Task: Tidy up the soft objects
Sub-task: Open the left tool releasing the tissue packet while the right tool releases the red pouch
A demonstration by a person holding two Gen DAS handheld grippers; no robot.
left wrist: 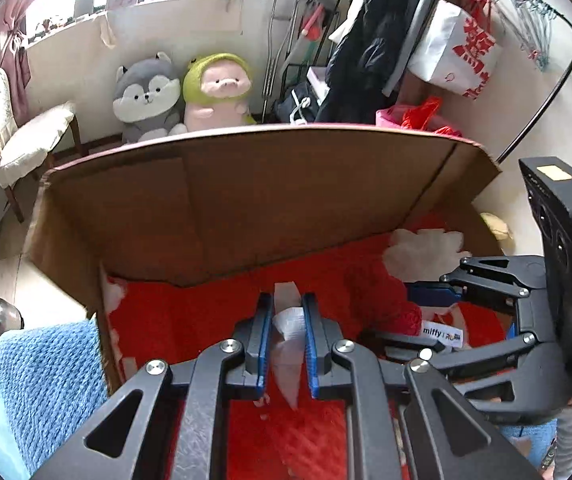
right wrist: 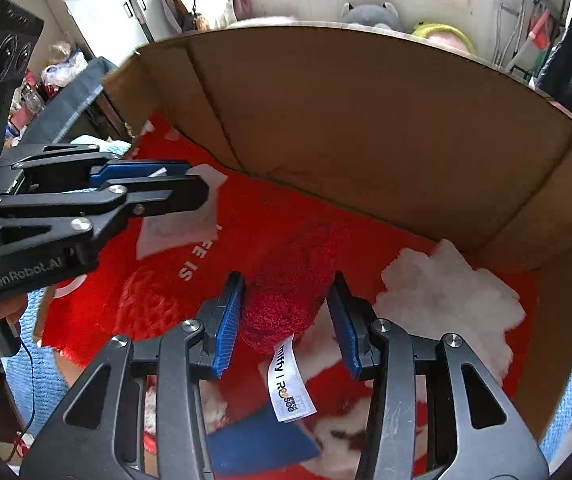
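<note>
One cardboard box point(left wrist: 246, 200) fills most of both views, its brown flap standing upright at the far side and its side walls bowed by the lens. Lying in its bottom is one red plush blanket point(left wrist: 206, 320), with white lettering visible in the right wrist view point(right wrist: 190, 256). On the blanket, toward the right end of the box, sits one red plush toy point(right wrist: 286, 292) with a knitted texture and one white fluffy part point(right wrist: 445, 292) reaching into the box corner. One white label reading "miffy" point(right wrist: 289, 380) hangs from the toy.

Two grippers work inside the box. The left gripper point(left wrist: 287, 308) is closed on one white fabric tag point(left wrist: 287, 320) that rises from the blanket; the tag is pinched between its two blue pads point(left wrist: 264, 336). From the right wrist view the same gripper point(right wrist: 190, 184) comes in from the left with the tag point(right wrist: 178, 224) hanging below its tips. The right gripper point(right wrist: 286, 304) has its jaws spread wide on either side of the red toy; the left pad point(right wrist: 228, 320) touches the toy, while the right pad stands just beside it, so it brackets the toy without clamping it.

Beyond the box, two stuffed animals lean against the wall: one grey husky point(left wrist: 146, 96) and one pink pig in a green hood point(left wrist: 220, 92), side by side and touching. One blue knitted cloth point(left wrist: 46, 380) lies just beside the box's left wall.
</note>
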